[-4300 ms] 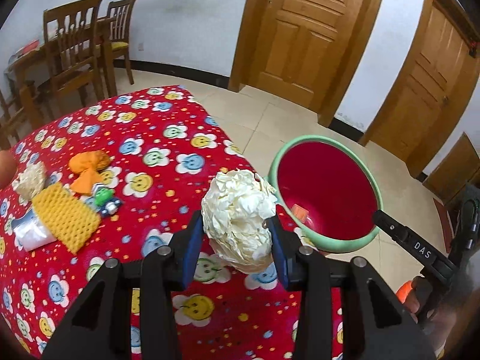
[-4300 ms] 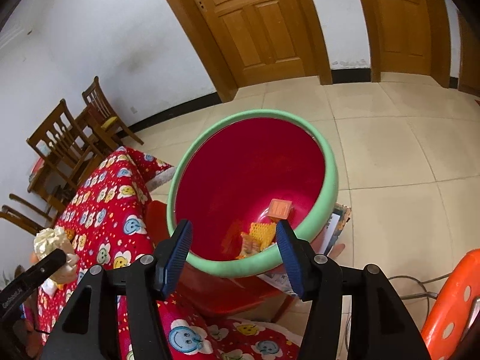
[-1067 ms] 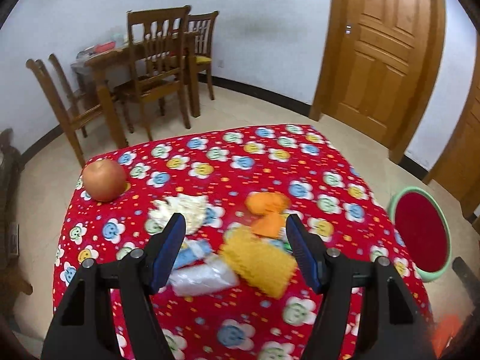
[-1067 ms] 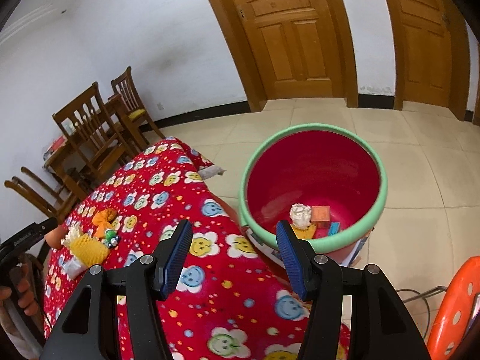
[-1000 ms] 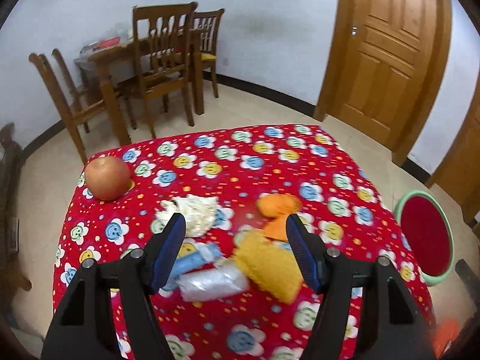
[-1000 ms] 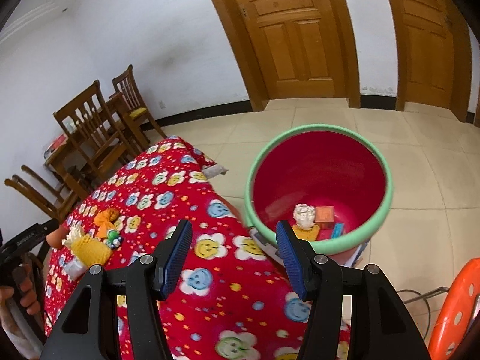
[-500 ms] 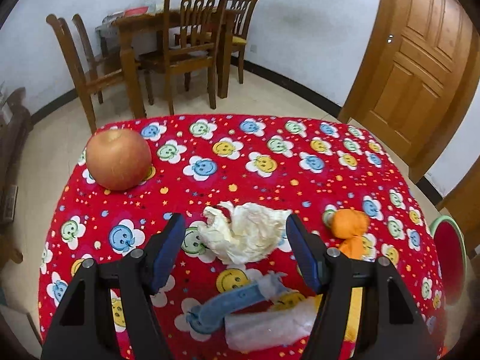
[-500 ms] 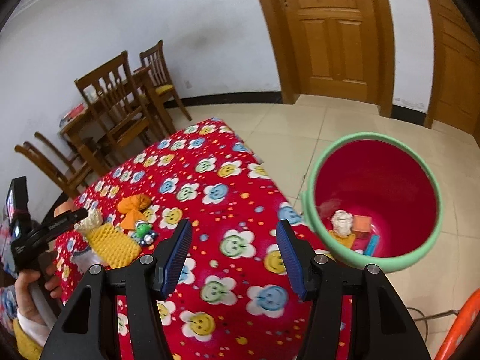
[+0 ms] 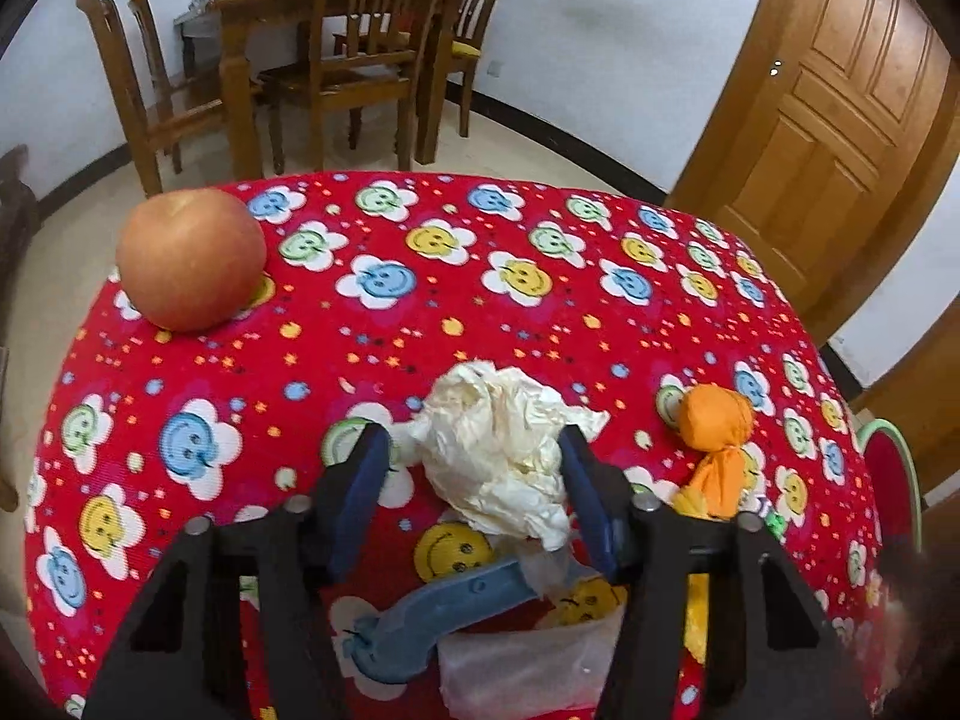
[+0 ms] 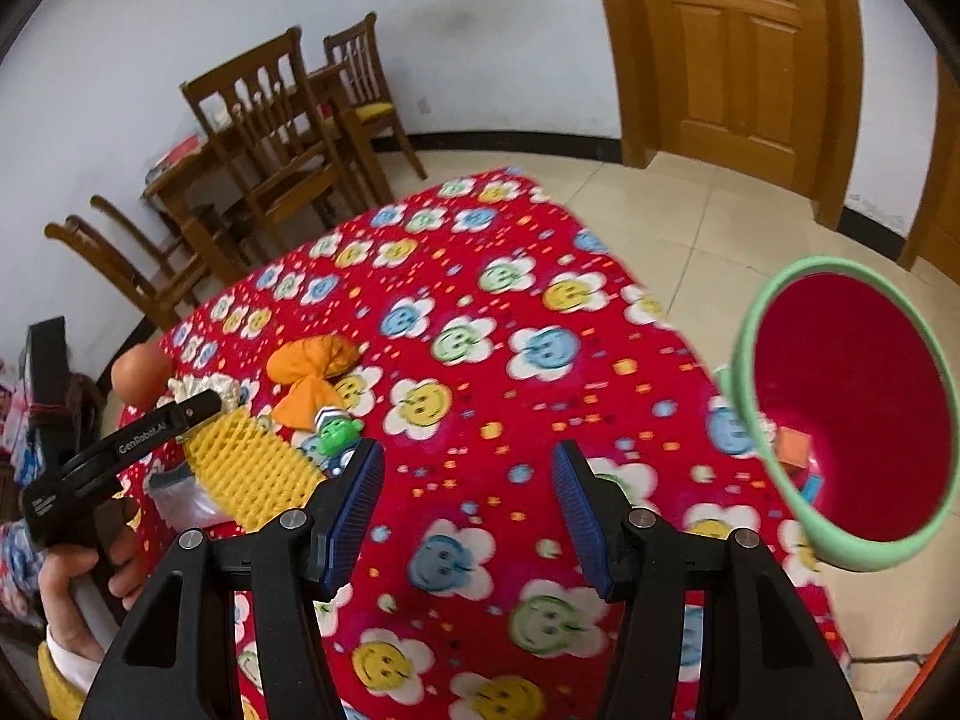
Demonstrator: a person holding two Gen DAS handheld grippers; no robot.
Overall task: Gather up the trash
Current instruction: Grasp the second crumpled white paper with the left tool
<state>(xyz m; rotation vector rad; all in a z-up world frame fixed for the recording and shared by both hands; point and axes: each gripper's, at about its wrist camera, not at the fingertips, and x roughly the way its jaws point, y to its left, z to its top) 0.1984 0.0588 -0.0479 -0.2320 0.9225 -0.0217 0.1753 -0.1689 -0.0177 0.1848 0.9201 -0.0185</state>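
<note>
Your left tool (image 9: 474,468) is down over the crumpled paper wad (image 9: 501,456), which sits on the table (image 9: 420,312) near its front edge, and the jaws are closing with the wad between them. The right-hand pad looks to be at the paper's edge, while the left-hand pad stands apart from it, so you are not gripping it yet.

The wad is light and soft (thin tissue or wrapping, by the look of it) and will crush under the pads instead of resisting. Take it across its thick middle, not by the loose flap (image 9: 585,420) sticking out at its upper right, which would probably tear or let the bulk slip away. It needs little force, though you should expect the jaws to travel well inward before it feels firm.

A blue plastic piece (image 9: 432,612) and a clear bag (image 9: 522,666) lie just under the tool, touching or nearly touching the wad's lower end, so lift straight up to avoid dragging them. The orange bundle (image 9: 717,438) sits off to the right and the apple (image 9: 191,258) well away at the far left; the apple hardly looks like trash.

Your right tool (image 10: 468,510) is spread with nothing between its pads, hovering over bare cloth. The green-rimmed bin (image 10: 744,384) stands off the table's edge to its right.
</note>
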